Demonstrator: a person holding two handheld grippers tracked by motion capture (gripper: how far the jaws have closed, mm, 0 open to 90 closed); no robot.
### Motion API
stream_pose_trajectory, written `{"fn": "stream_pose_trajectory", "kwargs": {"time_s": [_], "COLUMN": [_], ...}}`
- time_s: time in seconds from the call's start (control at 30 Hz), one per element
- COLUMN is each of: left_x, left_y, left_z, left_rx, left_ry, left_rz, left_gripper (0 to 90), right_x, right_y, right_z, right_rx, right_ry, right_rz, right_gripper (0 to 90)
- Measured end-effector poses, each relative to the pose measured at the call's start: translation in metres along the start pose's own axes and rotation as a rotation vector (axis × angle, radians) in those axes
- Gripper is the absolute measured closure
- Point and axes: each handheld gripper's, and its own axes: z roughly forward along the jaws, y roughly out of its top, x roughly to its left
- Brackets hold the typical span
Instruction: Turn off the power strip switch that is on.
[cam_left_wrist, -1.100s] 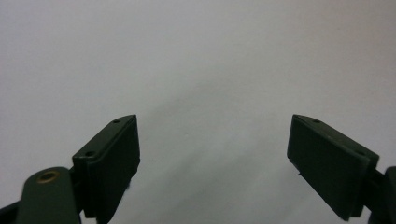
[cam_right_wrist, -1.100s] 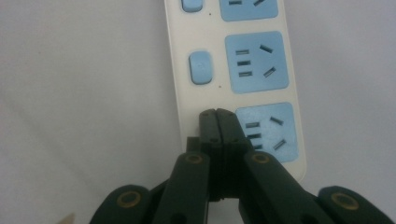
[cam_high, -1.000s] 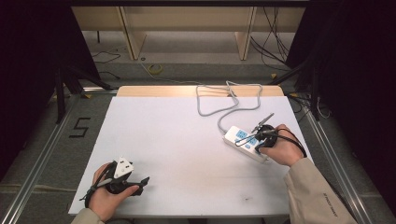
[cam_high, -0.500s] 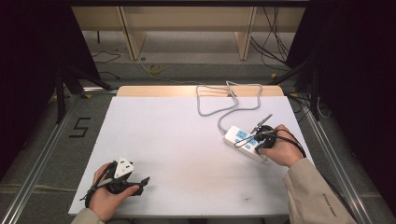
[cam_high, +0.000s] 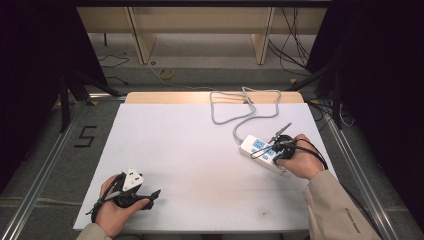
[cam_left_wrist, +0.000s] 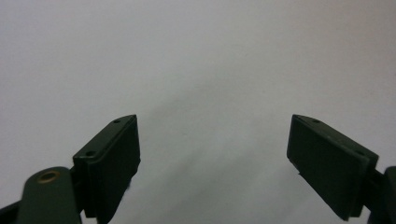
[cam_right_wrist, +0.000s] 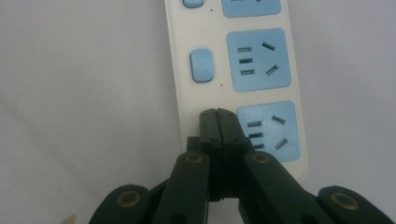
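At four o'clock on the table (cam_high: 200, 150), the right gripper (cam_right_wrist: 218, 114), jaws pressed together empty, tips a power strip (cam_right_wrist: 243, 60) switch position only its own view reveals; left gripper (cam_left_wrist: 212, 140) gapes empty.

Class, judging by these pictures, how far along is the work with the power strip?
Done: nothing visible yet. In hand: the right claw, shut, tips over the power strip where a blue switch would sit. Left: the press can't be confirmed; the left claw waits open.
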Motion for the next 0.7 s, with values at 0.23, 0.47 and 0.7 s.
{"fn": "stream_pose_trajectory", "kwargs": {"time_s": [0.23, 0.47, 0.7], "left_x": [0.0004, 0.0002, 0.0], "left_y": [-0.0001, -0.0001, -0.0002], "left_z": [0.0001, -0.0001, 0.0002], "left_rx": [0.001, 0.0, 0.0], "left_ry": [-0.001, 0.0, 0.0], "left_rz": [-0.001, 0.001, 0.001], "left_gripper": [17.0, 17.0, 17.0], "right_x": [-0.0011, -0.0018, -0.0006], "right_y": [-0.0004, -0.001, -0.001], "right_z": [0.0002, 0.0004, 0.0012], "right_rx": [-0.004, -0.007, 0.003], "right_ry": [0.007, 0.012, 0.008], "right_rz": [0.007, 0.015, 0.012], "right_gripper": [90.0, 90.0, 90.0]}}
